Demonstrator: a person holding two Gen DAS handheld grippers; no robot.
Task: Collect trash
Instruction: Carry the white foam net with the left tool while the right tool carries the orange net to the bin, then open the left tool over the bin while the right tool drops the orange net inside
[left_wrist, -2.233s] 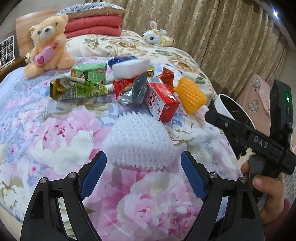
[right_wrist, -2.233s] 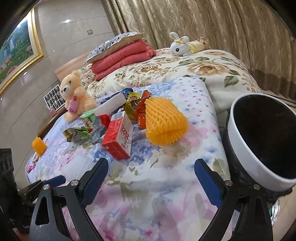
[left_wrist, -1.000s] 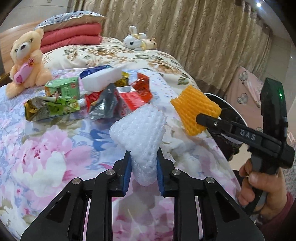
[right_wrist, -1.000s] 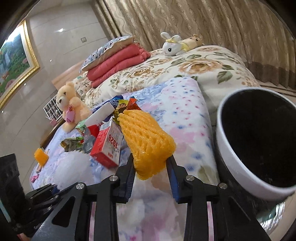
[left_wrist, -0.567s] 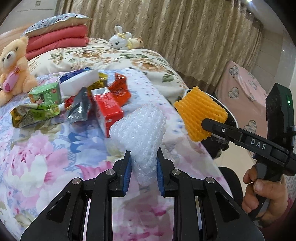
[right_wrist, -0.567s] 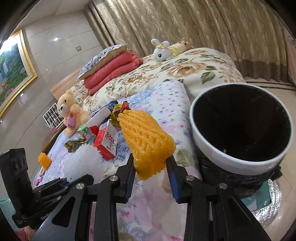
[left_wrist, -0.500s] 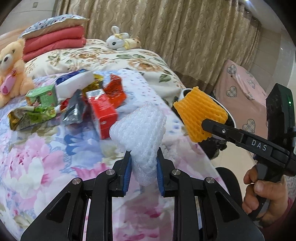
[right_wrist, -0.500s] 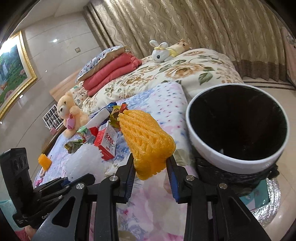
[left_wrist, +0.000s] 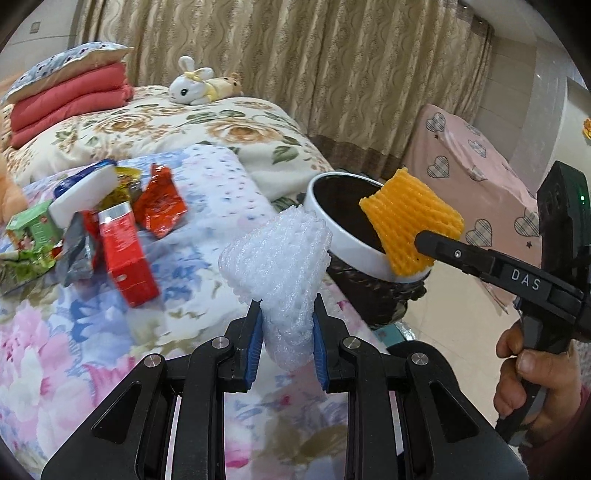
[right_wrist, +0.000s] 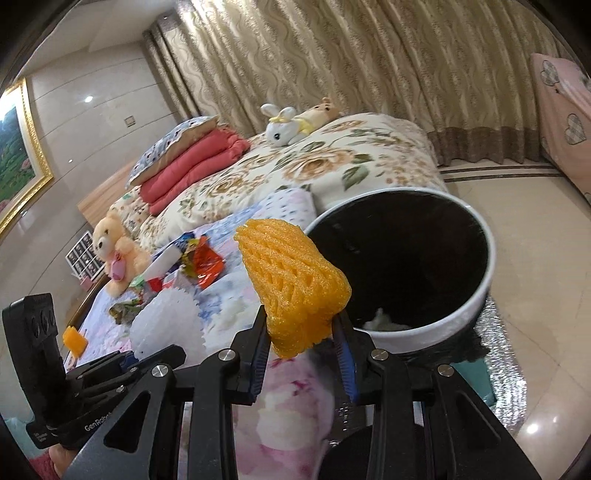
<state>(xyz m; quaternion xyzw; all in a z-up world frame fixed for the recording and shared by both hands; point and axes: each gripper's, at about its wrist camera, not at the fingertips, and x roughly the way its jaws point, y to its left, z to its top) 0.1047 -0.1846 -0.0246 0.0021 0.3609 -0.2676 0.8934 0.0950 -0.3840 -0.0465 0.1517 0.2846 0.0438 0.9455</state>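
Both grabs are done and now it's the carry. Nearest, the left gripper is clenched on the white foam mesh fruit sleeve, which a couple of seconds ago was lying on the floral bedspread between wide-open jaws. Now it's lifted off, hanging over the bed's right edge, just short of the bin. A bit further out, the right gripper is clamped on the orange foam mesh fruit sleeve, and that one has swung off the bed to sit right at the near rim of the round white bin with the black liner. So orange looks about ready to drop, white next. Back near the middle of the bed, the red carton and crumpled wrappers haven't budged, so plenty left.
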